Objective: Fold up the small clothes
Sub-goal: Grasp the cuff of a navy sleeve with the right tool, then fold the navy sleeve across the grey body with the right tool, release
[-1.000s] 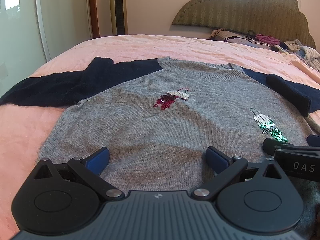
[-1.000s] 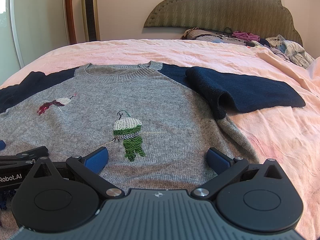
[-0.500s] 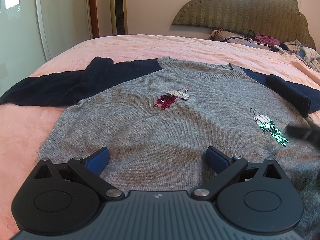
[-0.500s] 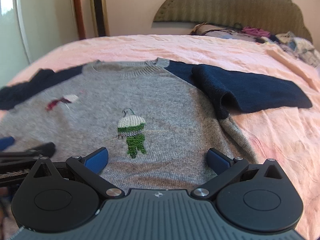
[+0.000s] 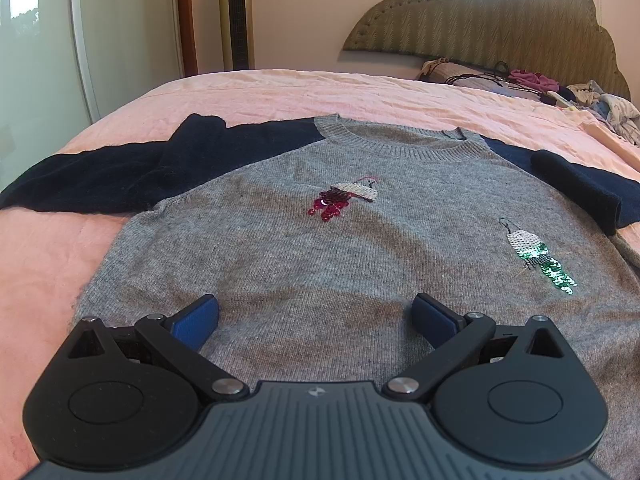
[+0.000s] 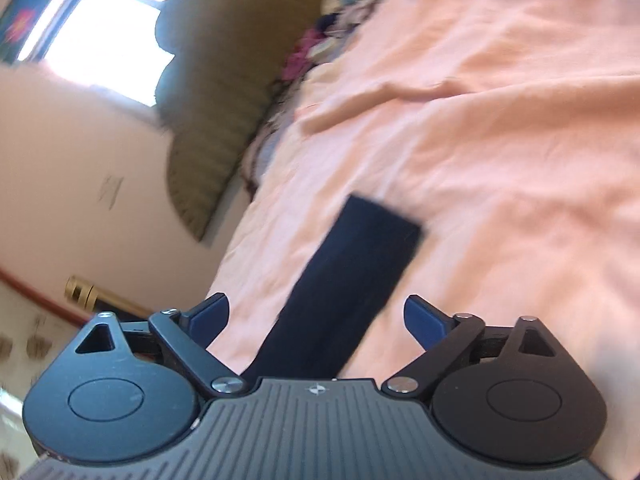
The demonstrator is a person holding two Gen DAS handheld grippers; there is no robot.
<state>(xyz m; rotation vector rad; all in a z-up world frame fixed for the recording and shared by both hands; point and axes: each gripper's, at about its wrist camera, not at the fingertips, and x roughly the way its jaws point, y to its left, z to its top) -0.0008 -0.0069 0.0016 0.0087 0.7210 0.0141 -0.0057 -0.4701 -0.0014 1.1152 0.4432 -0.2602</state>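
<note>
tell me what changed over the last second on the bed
The right gripper swung away from the sweater's hem to its own side and rolled over; it has gone from the left wrist view. It now points along the navy right sleeve, its jaws closing around the sleeve but not yet pressing it. The left gripper stayed open over the hem, and the grey sweater lies flat as before.

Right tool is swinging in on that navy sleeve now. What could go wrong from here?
1. The right tool is closing with the navy sleeve lying between its fingers but untouched; in this blurred view it may pinch the pink bedsheet too.
2. The left tool hangs open over the grey sweater, pinning nothing, so pulling the sleeve could drag the body askew.
</note>
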